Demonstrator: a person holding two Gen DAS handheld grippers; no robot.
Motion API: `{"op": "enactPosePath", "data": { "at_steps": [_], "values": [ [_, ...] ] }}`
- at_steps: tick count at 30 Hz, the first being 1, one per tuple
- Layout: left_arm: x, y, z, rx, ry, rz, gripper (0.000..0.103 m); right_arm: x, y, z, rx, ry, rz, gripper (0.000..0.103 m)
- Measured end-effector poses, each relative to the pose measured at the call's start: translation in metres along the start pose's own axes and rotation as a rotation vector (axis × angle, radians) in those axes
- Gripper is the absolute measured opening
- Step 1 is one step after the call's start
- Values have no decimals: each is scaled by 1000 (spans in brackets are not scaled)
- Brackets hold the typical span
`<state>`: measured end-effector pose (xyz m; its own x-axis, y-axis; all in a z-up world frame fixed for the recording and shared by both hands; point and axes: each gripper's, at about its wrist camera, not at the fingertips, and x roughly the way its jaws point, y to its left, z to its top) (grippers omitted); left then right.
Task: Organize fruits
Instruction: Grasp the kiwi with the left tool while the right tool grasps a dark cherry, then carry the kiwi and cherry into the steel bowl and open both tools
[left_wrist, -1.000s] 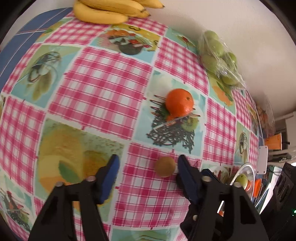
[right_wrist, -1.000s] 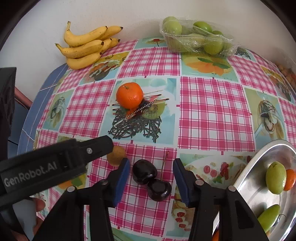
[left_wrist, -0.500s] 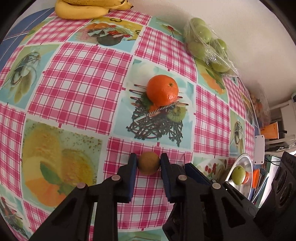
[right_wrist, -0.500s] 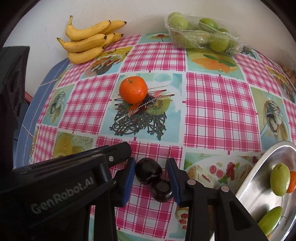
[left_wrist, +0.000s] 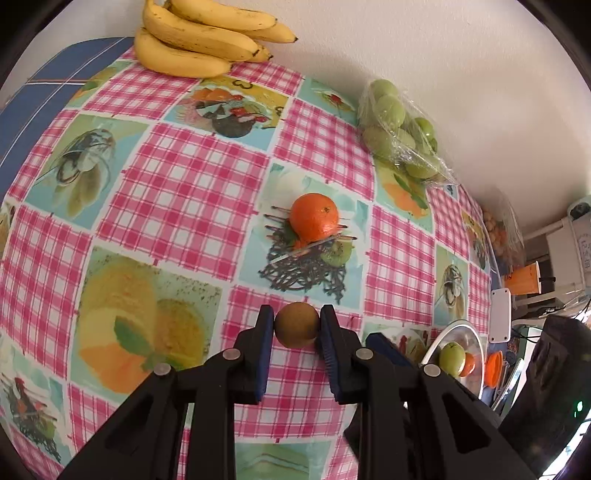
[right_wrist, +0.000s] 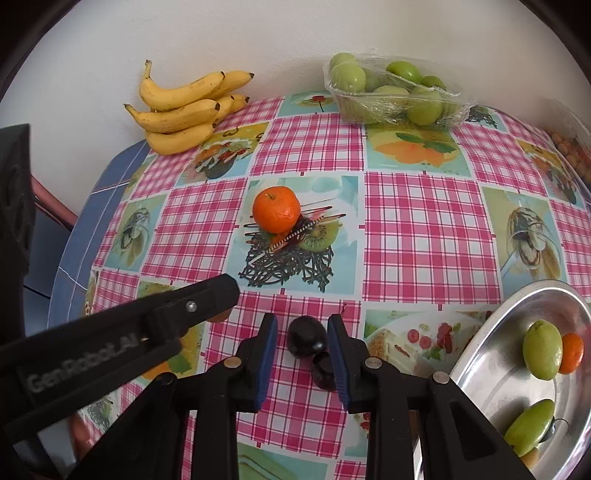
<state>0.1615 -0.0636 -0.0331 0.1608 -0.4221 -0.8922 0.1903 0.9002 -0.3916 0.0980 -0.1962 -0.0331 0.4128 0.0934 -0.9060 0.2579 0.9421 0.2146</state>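
Observation:
My left gripper (left_wrist: 296, 325) is shut on a small brown kiwi (left_wrist: 296, 329) just above the checked tablecloth. My right gripper (right_wrist: 302, 336) is closed around two dark plums (right_wrist: 307, 337); the right pad touches them, a small gap shows at the left pad. The second plum (right_wrist: 324, 370) sits behind the first. A mandarin (right_wrist: 276, 209) lies in the table's middle, also in the left wrist view (left_wrist: 314, 216). A steel bowl (right_wrist: 480, 373) at the right holds green fruits and a mandarin.
Bananas (right_wrist: 181, 110) lie at the back left by the wall. A wrapped tray of green plums (right_wrist: 391, 92) stands at the back. The left gripper's arm (right_wrist: 110, 339) crosses close on the left of my right gripper. A bag of small fruit (left_wrist: 498, 232) sits far right.
The left gripper closed on the kiwi and holds it. The right gripper narrowed around the dark plums.

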Motion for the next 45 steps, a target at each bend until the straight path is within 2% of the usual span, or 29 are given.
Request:
{"op": "enactPosePath", "data": {
  "at_steps": [8,14,18,20,26,31,38,42,45],
  "values": [
    [15,23,-1,-75,35,25,26,15,-8,0,21,18,2,31],
    [16,21,-2,-75,39,21,26,23,-2,0,4,31,-5,31],
    [14,23,-3,-80,40,23,26,30,6,-1,-45,47,-52,33],
    [15,22,-3,-77,40,26,26,34,5,-3,-39,58,-48,33],
    [14,22,-1,-83,31,29,26,29,7,-4,-57,43,-68,31],
    [7,20,0,-81,12,25,26,7,13,1,-46,4,-51,31],
    [-3,9,1,-55,-11,27,26,-11,15,0,9,35,-61,31],
    [-8,3,0,-33,-27,44,26,-13,7,-5,70,52,-39,31],
    [-10,-2,1,-18,-33,50,26,-15,0,-8,83,53,-61,31]
  ]
}}
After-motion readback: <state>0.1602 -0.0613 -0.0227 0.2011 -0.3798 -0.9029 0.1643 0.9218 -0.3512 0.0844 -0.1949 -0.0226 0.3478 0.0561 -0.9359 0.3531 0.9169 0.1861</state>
